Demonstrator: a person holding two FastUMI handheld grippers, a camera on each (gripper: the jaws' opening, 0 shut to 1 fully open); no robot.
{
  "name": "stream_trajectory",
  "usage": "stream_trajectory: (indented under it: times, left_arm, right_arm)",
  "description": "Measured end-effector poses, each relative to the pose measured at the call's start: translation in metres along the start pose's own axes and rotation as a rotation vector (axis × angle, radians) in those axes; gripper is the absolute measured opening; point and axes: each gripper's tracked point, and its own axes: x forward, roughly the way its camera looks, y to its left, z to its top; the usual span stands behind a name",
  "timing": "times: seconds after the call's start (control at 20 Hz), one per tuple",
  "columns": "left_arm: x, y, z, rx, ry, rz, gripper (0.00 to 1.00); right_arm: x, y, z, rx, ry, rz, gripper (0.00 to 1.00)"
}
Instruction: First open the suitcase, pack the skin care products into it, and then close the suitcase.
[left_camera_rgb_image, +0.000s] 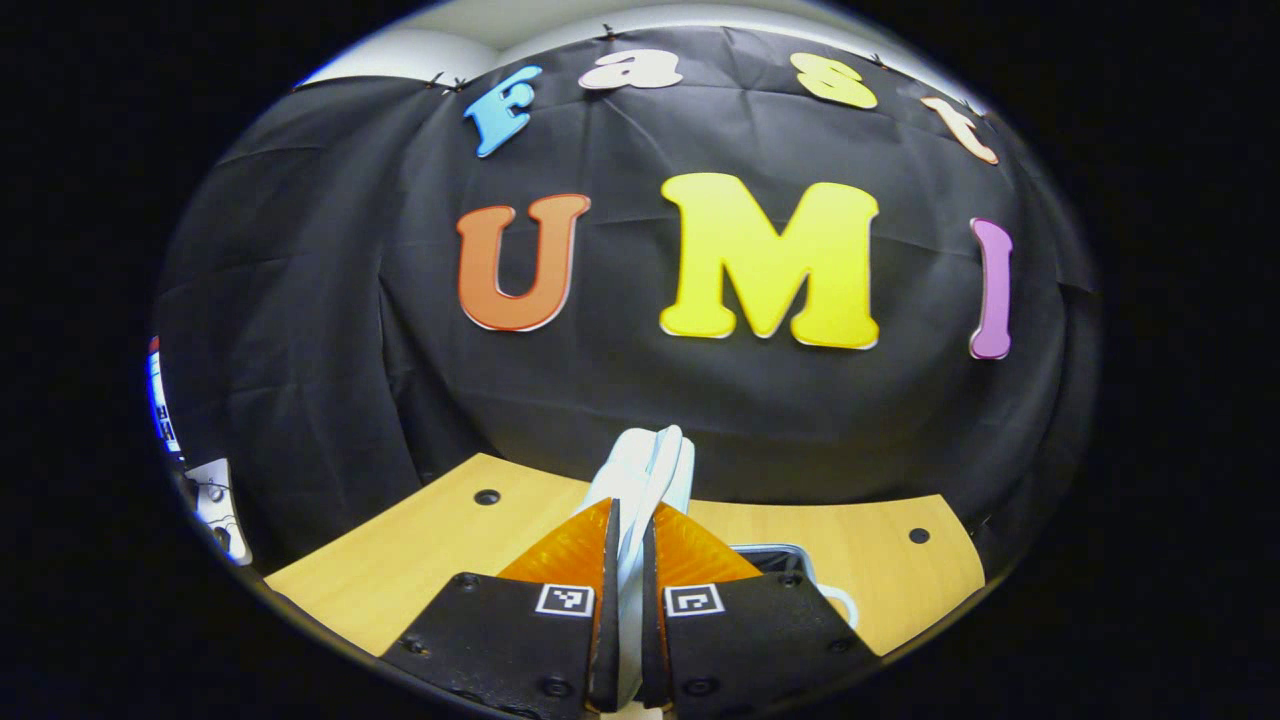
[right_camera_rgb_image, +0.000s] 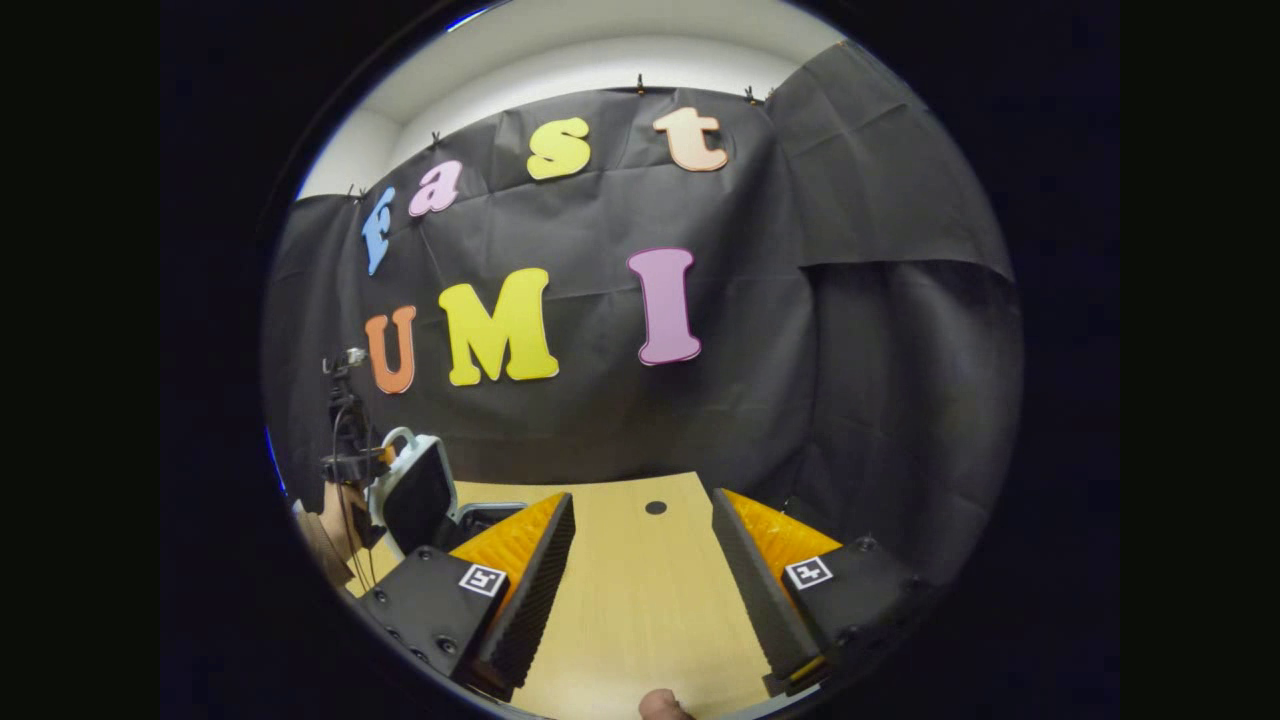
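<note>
Far left of the right gripper view: other gripper (right_camera_rgb_image: 352, 455) with cables, raised beside the suitcase lid (right_camera_rgb_image: 418, 492), white-edged with a dark inner face, standing up off the wooden table (right_camera_rgb_image: 640, 610). Just right of the lid, the dark open suitcase base (right_camera_rgb_image: 490, 515), partly hidden behind a finger. Further right, the right gripper (right_camera_rgb_image: 640, 580), jaws spread wide, holding nothing, bare tabletop between the fingers (right_camera_rgb_image: 530, 580). In the left gripper view, from the left: light wooden table (left_camera_rgb_image: 400, 560) with a dark hole, then the left gripper (left_camera_rgb_image: 630, 560) at centre, jaws nearly closed and pinching the thin white edge of the suitcase lid (left_camera_rgb_image: 645, 470), which rises upright between both fingers. To the right of it, a corner of the suitcase base (left_camera_rgb_image: 775, 555) with a white rim, lying on the table. Skin care products not to be made out.
</note>
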Motion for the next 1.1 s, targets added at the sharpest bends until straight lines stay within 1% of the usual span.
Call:
stream_trajectory:
  times: [0.15,0.25,0.35,0.45,0.6,0.7,0.9,0.95,1.0,1.05,1.1]
  left_arm:
    - [0.002,-0.073,-0.035,0.045,0.049,-0.058,0.12]
    - [0.002,-0.11,-0.064,0.098,0.091,-0.083,0.12]
    - [0.009,-0.139,-0.093,0.148,0.134,-0.103,0.12]
    - [0.008,-0.155,-0.121,0.205,0.167,-0.105,0.12]
    - [0.017,-0.168,-0.155,0.302,0.208,-0.103,0.12]
    - [0.022,-0.171,-0.173,0.331,0.238,-0.098,0.12]
    - [0.029,-0.173,-0.189,0.383,0.268,-0.078,0.12]
    - [0.029,-0.177,-0.192,0.392,0.276,-0.08,0.14]
    - [0.027,-0.186,-0.201,0.389,0.29,-0.104,0.17]
    - [0.025,-0.192,-0.208,0.39,0.301,-0.114,0.28]
    - [0.024,-0.191,-0.206,0.396,0.309,-0.115,0.35]
  right_arm:
    - [0.0,-0.018,-0.005,-0.011,-0.002,0.007,0.82]
    - [0.004,-0.031,-0.015,-0.002,0.008,0.001,0.82]
    - [0.007,-0.05,-0.025,0.0,0.023,-0.014,0.82]
    - [0.01,-0.071,-0.036,0.011,0.042,-0.036,0.83]
    - [0.015,-0.099,-0.054,0.046,0.083,-0.082,0.82]
    - [0.018,-0.112,-0.066,0.059,0.106,-0.104,0.83]
    - [0.023,-0.129,-0.09,0.054,0.157,-0.133,0.82]
    - [0.025,-0.132,-0.094,0.056,0.166,-0.139,0.82]
    - [0.027,-0.135,-0.097,0.058,0.176,-0.142,0.83]
    - [0.028,-0.137,-0.1,0.059,0.182,-0.145,0.82]
    - [0.03,-0.138,-0.1,0.06,0.185,-0.146,0.79]
